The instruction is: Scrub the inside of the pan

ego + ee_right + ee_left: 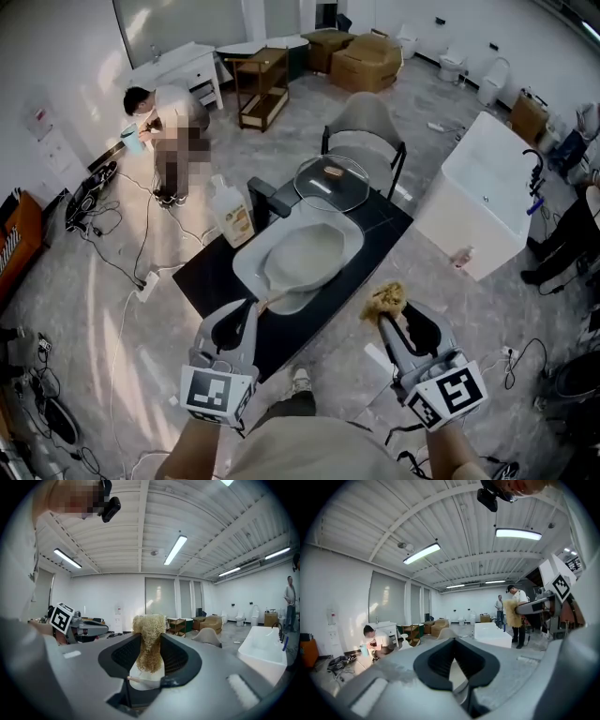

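Note:
A pale grey pan (302, 255) lies on the dark table (204, 274), its wooden handle end (269, 302) pointing toward me. My left gripper (249, 309) is shut, its tips right at that handle end; whether they pinch it is hidden. In the left gripper view the jaws (453, 641) meet with only a pale sliver below them. My right gripper (392, 319) is shut on a tan fibrous scrubber (385, 301), held up off the pan's near right side. The scrubber (150, 641) stands upright between the right gripper's (150, 660) jaws.
A glass lid (331, 180) lies at the table's far end beside a soap bottle (232, 214). A chair (364, 131) stands behind the table and a white sink unit (483, 192) to the right. A person (164, 112) crouches at far left. Cables (117, 272) trail across the floor.

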Demonstrator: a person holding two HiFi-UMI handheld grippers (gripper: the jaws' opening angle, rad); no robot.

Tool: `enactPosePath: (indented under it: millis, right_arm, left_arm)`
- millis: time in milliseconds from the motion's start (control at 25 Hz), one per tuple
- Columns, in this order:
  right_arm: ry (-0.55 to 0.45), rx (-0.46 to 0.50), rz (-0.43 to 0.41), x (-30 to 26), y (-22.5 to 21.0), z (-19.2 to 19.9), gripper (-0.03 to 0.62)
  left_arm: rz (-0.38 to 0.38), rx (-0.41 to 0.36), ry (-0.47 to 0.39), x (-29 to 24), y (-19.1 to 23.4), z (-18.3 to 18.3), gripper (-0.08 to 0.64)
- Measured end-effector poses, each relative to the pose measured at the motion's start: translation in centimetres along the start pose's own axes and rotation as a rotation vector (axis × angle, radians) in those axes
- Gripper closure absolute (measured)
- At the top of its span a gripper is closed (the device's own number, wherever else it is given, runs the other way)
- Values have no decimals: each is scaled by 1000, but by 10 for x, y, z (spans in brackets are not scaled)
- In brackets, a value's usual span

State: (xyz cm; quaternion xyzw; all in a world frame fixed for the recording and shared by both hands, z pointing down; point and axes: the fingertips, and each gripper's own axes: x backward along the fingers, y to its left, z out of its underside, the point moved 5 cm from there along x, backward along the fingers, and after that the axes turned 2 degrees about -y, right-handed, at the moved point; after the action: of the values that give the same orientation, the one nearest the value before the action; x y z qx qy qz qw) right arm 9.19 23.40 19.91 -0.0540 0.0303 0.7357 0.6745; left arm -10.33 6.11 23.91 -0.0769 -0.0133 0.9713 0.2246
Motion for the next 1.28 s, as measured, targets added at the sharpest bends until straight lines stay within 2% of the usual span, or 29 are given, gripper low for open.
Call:
enactPosePath:
  millis: [160, 360, 800, 1080, 1280]
  right_arm:
    - [27, 16, -4, -40, -7, -8, 454]
    - [63, 22, -35, -77, -18, -11, 454]
    - [129, 49, -108, -130, -58, 3, 454]
    - [158, 40, -218, -170, -99, 14, 454]
    - [181, 42, -326, -205, -124, 22, 454]
  left_arm:
    - [-22, 13, 24, -22, 30, 0, 558]
    - [-39, 21, 66, -36, 49, 5, 558]
    - [-87, 23, 110, -67, 61, 14, 558]
    - [-177, 8, 161, -104, 55, 15, 558]
    - [-271, 76, 194, -133, 49, 18, 558]
